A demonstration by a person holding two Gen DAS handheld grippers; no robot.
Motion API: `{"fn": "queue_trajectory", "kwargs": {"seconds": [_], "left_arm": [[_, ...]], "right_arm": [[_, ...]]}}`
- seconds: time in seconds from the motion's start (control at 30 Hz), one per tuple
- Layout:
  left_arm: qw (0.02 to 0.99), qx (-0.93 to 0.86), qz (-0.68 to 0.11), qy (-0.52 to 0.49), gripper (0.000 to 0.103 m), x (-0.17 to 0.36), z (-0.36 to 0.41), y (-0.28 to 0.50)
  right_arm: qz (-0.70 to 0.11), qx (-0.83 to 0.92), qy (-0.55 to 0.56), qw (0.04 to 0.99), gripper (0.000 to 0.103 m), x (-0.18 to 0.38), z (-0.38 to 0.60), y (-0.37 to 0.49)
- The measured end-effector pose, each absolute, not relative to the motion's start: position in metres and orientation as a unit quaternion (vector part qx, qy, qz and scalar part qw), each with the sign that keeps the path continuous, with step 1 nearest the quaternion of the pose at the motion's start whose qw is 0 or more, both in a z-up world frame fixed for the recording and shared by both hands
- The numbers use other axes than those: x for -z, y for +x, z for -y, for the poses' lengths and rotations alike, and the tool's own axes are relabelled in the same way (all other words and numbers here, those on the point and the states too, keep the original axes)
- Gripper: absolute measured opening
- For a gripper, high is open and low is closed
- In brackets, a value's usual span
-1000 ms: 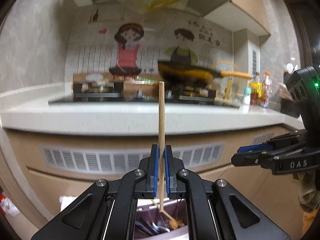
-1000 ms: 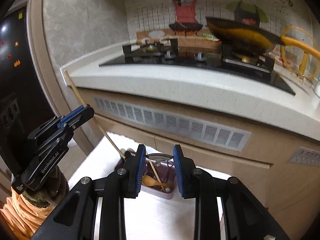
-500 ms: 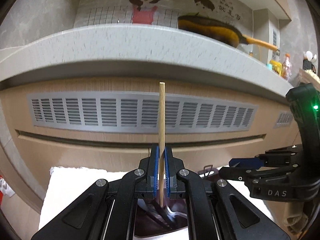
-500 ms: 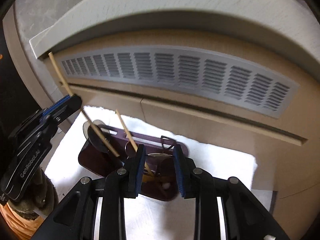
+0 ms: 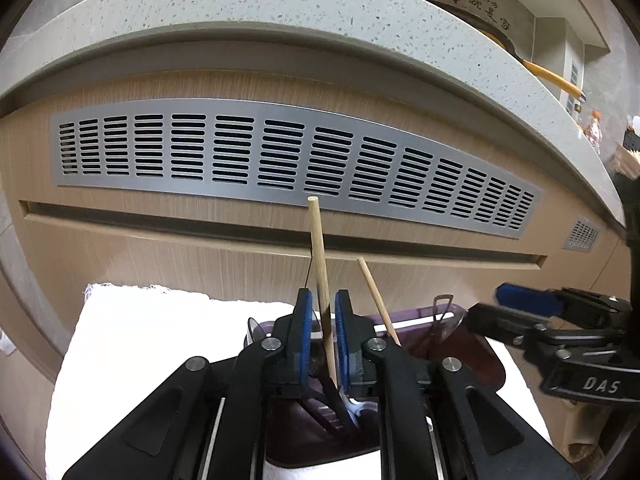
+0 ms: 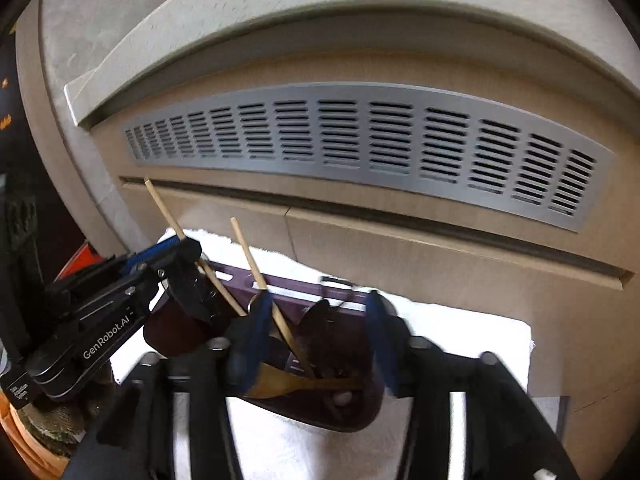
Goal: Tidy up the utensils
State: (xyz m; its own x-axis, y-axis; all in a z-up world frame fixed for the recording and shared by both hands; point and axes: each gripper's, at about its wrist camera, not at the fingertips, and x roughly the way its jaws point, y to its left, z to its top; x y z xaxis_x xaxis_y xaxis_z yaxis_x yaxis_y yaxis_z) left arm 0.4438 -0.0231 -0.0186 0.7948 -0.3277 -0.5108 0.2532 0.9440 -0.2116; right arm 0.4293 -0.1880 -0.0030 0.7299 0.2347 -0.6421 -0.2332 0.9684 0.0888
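A dark purple utensil holder (image 5: 480, 360) (image 6: 304, 284) stands on a white towel (image 5: 160, 340). My left gripper (image 5: 323, 316) hovers over its left end, jaws opening. A wooden chopstick (image 5: 318, 240) stands tilted between the blue pads with a thin gap on each side, its lower end down in the holder. My right gripper (image 6: 318, 320) is over the holder's right part, blurred, its jaws opening wide. A second chopstick (image 6: 248, 248) leans in the holder near the right gripper's left pad, untouched. A wooden spoon (image 6: 296, 384) lies inside.
A wooden cabinet front with a long metal vent grille (image 5: 280, 160) rises just behind the holder. The speckled countertop edge (image 5: 320, 20) overhangs above. Something orange (image 6: 24, 440) sits low on the left in the right wrist view.
Both grippers have come down to the holder. The right jaws have spread wide off their chopstick. The left pads have parted a little and their chopstick now tilts.
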Motion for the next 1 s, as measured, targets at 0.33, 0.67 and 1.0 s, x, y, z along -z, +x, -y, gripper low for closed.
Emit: {"fn": "queue_trajectory", "kwargs": {"seconds": [0.33,0.67,1.0], "left_arm": [[0.961,0.117,-0.24,-0.07,0.071,-0.006,0.012,0.364],[0.972,0.073,-0.225,-0.012,0.103,0.015,0.011,0.236],[0.977,0.04,-0.208,-0.007,0.103,0.028,0.012,0.144]], "right_arm": [[-0.289,-0.068,0.03,0.954,0.07,-0.016,0.215,0.35],[-0.267,-0.032,0.037,0.962,0.09,0.007,0.211,0.235],[-0.237,0.001,0.029,0.971,0.099,0.026,0.207,0.148]]}}
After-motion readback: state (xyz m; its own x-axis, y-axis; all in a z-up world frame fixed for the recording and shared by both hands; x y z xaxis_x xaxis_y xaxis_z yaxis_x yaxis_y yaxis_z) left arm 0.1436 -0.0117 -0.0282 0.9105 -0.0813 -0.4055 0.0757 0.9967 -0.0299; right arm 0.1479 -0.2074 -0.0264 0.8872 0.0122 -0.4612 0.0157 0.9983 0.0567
